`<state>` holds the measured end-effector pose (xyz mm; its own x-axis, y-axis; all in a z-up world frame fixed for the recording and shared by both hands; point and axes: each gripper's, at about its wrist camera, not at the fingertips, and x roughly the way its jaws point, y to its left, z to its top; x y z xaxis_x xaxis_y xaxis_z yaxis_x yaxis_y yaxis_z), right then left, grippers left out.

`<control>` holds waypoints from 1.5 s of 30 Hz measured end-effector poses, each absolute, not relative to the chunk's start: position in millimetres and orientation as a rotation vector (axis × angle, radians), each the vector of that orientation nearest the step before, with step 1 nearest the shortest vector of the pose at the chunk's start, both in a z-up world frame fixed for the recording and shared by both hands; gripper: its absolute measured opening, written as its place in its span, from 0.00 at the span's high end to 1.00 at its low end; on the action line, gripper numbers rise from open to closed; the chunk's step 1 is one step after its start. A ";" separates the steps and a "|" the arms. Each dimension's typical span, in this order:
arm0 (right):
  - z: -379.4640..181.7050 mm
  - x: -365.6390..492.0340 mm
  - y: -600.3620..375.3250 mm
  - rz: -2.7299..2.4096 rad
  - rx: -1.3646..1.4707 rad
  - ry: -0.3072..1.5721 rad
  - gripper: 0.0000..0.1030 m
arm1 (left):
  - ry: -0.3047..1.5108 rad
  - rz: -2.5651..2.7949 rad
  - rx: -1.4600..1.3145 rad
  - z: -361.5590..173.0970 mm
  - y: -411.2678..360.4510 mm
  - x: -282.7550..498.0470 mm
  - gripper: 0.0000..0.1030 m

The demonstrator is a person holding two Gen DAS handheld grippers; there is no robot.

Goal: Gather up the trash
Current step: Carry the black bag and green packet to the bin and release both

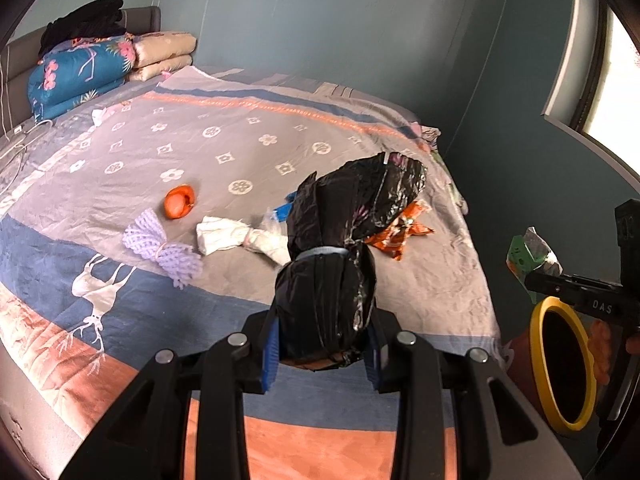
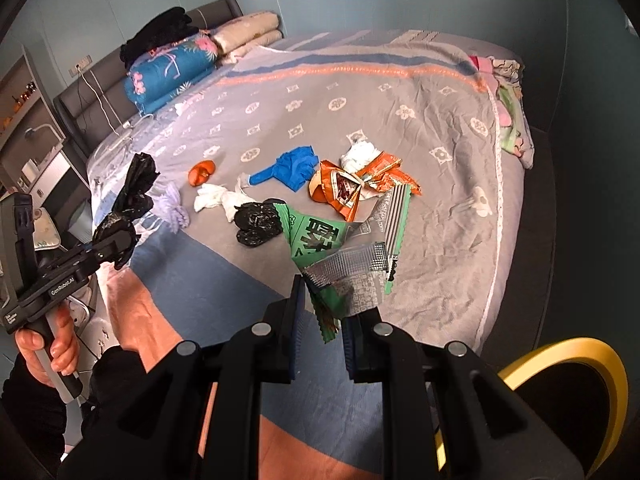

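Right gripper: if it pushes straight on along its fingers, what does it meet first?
Probably the crumpled black bag on the bed, just beyond the green wrapper that the right gripper holds; the orange wrapper lies further on. Depth is unclear.

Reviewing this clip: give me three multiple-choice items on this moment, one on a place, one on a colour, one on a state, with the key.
1. Where does the orange peel lie?
A. on the bedspread
B. in the bin
C. on the folded quilts

2. What colour is the bin rim?
A. red
B. yellow
C. white

3. What does the right gripper hold?
A. nothing
B. a blue glove
C. a green and silver wrapper

Key: 1 A, the peel sits on the grey patterned cover. 2 B, the rim shows yellow in both views. 3 C, the wrapper is pinched between the fingers.
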<state>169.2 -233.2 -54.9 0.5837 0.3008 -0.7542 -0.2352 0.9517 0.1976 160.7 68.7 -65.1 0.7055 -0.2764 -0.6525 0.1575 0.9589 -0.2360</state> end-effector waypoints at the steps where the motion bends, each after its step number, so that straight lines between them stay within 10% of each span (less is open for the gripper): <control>1: -52.1 165.7 -234.9 0.313 0.083 0.887 0.84 | 0.744 -0.247 -0.167 -62.3 65.7 158.2 0.70; 45: 7.5 5.4 -411.5 0.060 0.335 0.665 0.83 | 0.746 -0.676 0.037 -16.4 -165.7 86.1 0.69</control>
<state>5.4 -411.5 7.5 0.7871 0.1607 -0.5955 0.0518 0.9448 0.3234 86.1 -165.7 -16.4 0.5347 -0.5544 -0.6378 0.5798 0.7897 -0.2004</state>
